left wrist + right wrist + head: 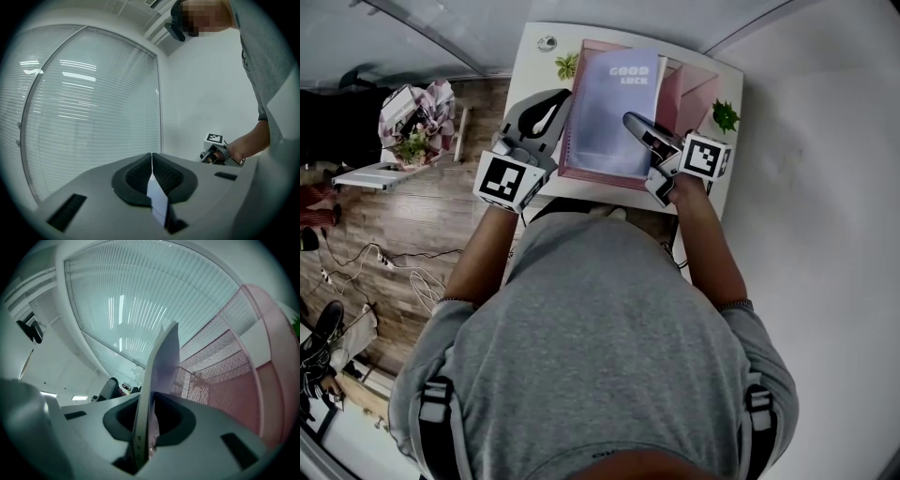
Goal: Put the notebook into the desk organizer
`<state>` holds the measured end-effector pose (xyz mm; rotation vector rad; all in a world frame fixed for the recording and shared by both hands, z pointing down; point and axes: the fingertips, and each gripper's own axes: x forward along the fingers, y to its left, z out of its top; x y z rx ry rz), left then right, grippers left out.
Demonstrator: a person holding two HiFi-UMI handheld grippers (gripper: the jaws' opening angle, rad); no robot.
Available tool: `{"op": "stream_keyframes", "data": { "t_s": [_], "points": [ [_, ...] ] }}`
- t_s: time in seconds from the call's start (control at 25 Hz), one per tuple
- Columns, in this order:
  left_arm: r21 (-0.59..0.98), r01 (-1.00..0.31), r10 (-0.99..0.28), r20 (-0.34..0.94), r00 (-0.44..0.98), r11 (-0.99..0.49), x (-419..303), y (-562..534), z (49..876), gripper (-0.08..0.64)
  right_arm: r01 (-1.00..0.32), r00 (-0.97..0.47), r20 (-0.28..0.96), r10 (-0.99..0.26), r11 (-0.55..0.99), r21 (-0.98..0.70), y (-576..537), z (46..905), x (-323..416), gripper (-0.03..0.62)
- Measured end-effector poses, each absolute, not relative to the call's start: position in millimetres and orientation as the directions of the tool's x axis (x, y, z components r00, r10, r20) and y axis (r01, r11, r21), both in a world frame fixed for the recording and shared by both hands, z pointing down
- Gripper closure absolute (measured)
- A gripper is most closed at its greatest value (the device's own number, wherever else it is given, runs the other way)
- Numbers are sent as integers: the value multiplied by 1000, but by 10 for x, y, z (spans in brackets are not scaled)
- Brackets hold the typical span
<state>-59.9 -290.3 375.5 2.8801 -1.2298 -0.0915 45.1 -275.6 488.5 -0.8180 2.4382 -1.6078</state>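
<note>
We see the notebook point(614, 112), pale lilac with "GOOD LUCK" printed on its cover, standing on edge in the left part of the pink mesh organizer point(694, 89), its cover facing up towards the head camera. The organizer sits on a small white desk point(530, 70), and we cannot tell whether the notebook's lower edge rests on the organizer's floor. Our right gripper point(152, 401) pinches the notebook near its right edge: in the right gripper view the book rises upright between the two dark pads, which press on its white cover and its pages, and the pink mesh wall stands just to the right of it. Our left gripper point(151, 157) has its jaws pressed together and points level towards a window with white blinds point(93, 108); in the head view it lies just beside the left edge of the notebook and the organizer, but we cannot tell whether it touches either. A small green plant point(567, 66) stands at the organizer's back left corner and a second plant point(725, 115) at its right side.
</note>
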Motion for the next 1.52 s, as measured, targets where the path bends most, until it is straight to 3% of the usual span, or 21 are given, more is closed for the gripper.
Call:
{"op": "stream_keyframes", "data": {
  "t_s": [0.2,0.56,1.2,1.52],
  "points": [
    [30,-705,-706,-62,706,-708,-609,-2937,3731,537,-438,-828,266,-493,273,-857,-2793,4932,409,515],
    [36,-667,-667,-57,742,-745,-573,-2900,3734,537,-692,-690,507,-517,263,-672,-2782,5236,439,359],
    [50,-551,-553,-51,832,-833,-440,-2976,3807,537,-901,-431,681,-592,250,-353,-2819,5375,495,274],
    [89,-517,-521,-34,853,-851,-468,-2969,3911,537,-944,-330,716,-615,229,-239,-2822,5421,539,218]
  ]
}}
